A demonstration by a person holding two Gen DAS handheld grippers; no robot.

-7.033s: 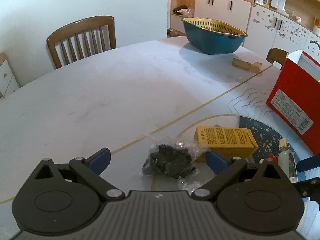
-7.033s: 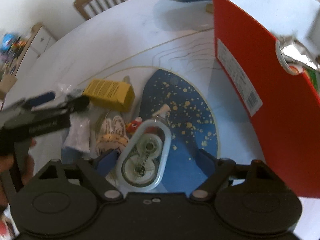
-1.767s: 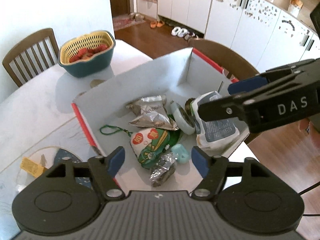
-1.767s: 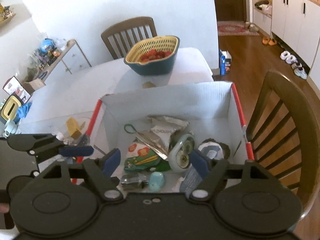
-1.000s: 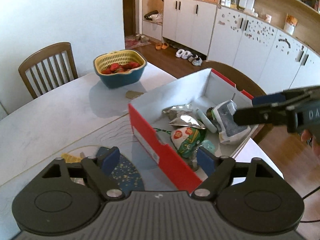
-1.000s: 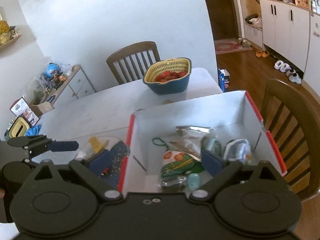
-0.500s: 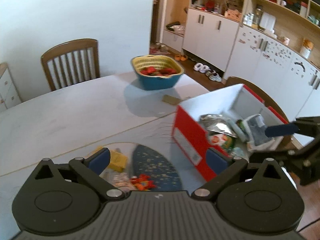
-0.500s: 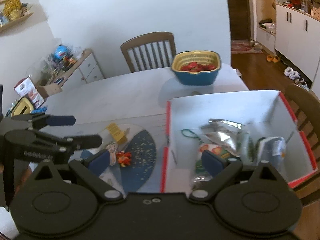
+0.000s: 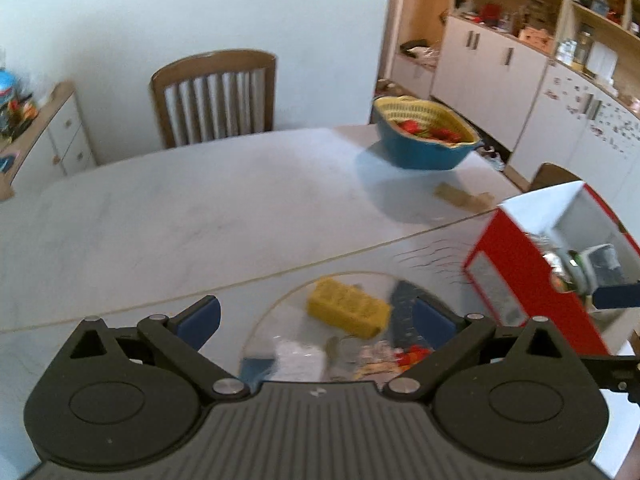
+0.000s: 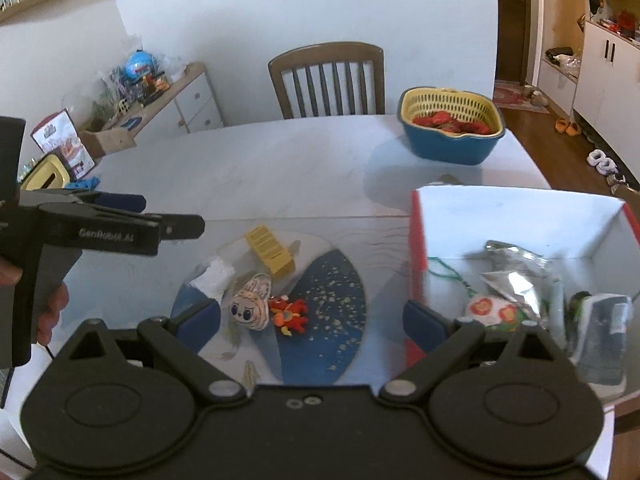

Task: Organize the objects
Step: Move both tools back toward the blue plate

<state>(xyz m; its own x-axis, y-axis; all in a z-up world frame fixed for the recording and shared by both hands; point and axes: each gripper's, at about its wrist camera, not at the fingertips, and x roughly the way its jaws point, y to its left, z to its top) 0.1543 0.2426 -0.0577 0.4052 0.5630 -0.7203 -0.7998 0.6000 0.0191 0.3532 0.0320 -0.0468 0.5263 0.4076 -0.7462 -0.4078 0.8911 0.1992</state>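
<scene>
A yellow box (image 10: 270, 249) (image 9: 347, 307), a white packet (image 10: 213, 278), a cartoon-face plush (image 10: 250, 307) and a red-orange toy (image 10: 289, 316) lie on a round blue-and-clear mat (image 10: 325, 312) on the table. A red-sided cardboard box (image 10: 416, 264) (image 9: 516, 280) to the right holds foil snack bags (image 10: 516, 272) and other items. My left gripper (image 9: 316, 320) is open and empty above the mat; it also shows in the right wrist view (image 10: 160, 220). My right gripper (image 10: 312, 320) is open and empty, hovering between mat and box.
A blue basket with a yellow insert (image 10: 451, 128) (image 9: 424, 140) holds red things at the table's far right. A small cardboard piece (image 9: 460, 197) lies near it. A wooden chair (image 10: 327, 80) stands behind the table; a cabinet (image 10: 176, 100) stands at left.
Both grippers have swung left, away from over the red box and toward the mat with the loose items. Both stay open and empty.
</scene>
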